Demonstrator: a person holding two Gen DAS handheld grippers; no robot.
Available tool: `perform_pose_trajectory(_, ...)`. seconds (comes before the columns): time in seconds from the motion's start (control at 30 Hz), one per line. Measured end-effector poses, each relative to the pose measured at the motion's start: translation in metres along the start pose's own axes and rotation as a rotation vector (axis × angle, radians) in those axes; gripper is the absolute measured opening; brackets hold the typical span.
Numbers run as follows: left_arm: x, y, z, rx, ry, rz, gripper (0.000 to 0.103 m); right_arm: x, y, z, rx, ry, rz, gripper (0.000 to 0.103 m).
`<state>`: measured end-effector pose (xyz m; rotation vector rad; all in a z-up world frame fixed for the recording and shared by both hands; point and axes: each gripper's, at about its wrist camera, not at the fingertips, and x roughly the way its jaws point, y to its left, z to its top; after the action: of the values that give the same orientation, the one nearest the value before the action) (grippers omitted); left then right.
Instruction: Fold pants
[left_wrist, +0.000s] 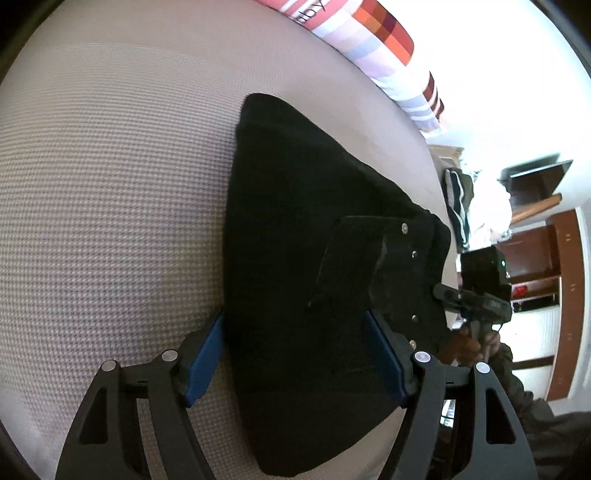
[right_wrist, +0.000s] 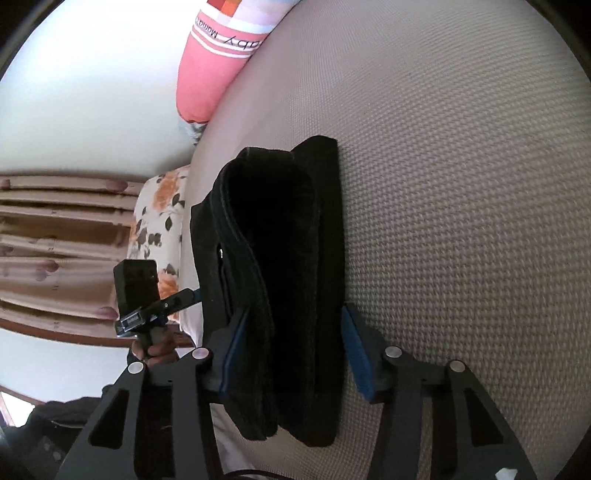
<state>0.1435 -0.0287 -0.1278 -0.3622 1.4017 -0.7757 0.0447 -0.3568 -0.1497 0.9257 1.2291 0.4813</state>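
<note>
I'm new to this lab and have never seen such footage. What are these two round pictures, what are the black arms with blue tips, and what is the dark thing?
No robot here: a person holds a hand-held gripper in each hand, and each carries a wide-angle camera looking along its two fingers. One picture comes from the left gripper, the other from the right gripper; each view also catches the other tool and the hand holding it.

The dark thing is a pair of black pants, already folded into a thick bundle, on a beige woven bed surface. A striped pink pillow lies at the far edge.

Both grippers straddle the bundle, blue-padded fingers on either side. The left looks open. Whether the right is pressing the cloth I cannot tell.
</note>
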Motion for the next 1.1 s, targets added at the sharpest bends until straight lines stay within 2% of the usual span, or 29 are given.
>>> perform_pose_trajectory(0.1, -0.003, 0.004, -0.003, 0.010, -0.004, -0.031, 0.073, 0.002, 0.000, 0.002, -0.015, 0.011, 0.017, 0.047)
perform_pose_trajectory(0.33, -0.009, 0.025, -0.003, -0.058, -0.054, -0.176, 0.073, 0.012, 0.005, 0.008, -0.046, 0.020, 0.045, 0.040)
perform_pose_trajectory(0.4, -0.010, 0.025, -0.003, -0.061, -0.071, -0.174, 0.072, 0.014, 0.008, 0.008, -0.047, 0.007, 0.040, 0.040)
perform_pose_trajectory(0.47, -0.011, 0.018, -0.005, -0.036, -0.095, -0.117, 0.067, 0.016, 0.010, 0.008, -0.040, -0.011, 0.027, 0.040)
perform_pose_trajectory(0.53, -0.013, 0.010, -0.009, 0.004, -0.110, -0.024, 0.051, 0.016, 0.012, 0.005, -0.037, -0.034, 0.006, 0.038)
perform_pose_trajectory(0.57, -0.013, 0.004, -0.012, 0.037, -0.116, 0.041, 0.048, 0.016, 0.015, 0.002, -0.037, -0.048, -0.018, 0.036)
perform_pose_trajectory(0.67, -0.012, -0.004, -0.016, 0.061, -0.125, 0.128, 0.041, 0.014, 0.023, -0.004, -0.026, -0.089, -0.076, 0.036)
perform_pose_trajectory(0.83, -0.008, -0.012, -0.019, 0.062, -0.142, 0.228, 0.032, 0.011, 0.042, -0.012, -0.042, -0.146, -0.194, 0.035)
perform_pose_trajectory(0.97, -0.007, -0.025, -0.025, 0.108, -0.163, 0.302, 0.027, 0.006, 0.054, -0.015, -0.053, -0.170, -0.227, 0.029)
perform_pose_trajectory(1.1, -0.012, -0.027, -0.028, 0.118, -0.180, 0.299, 0.021, 0.002, 0.061, -0.017, -0.056, -0.190, -0.239, 0.025)
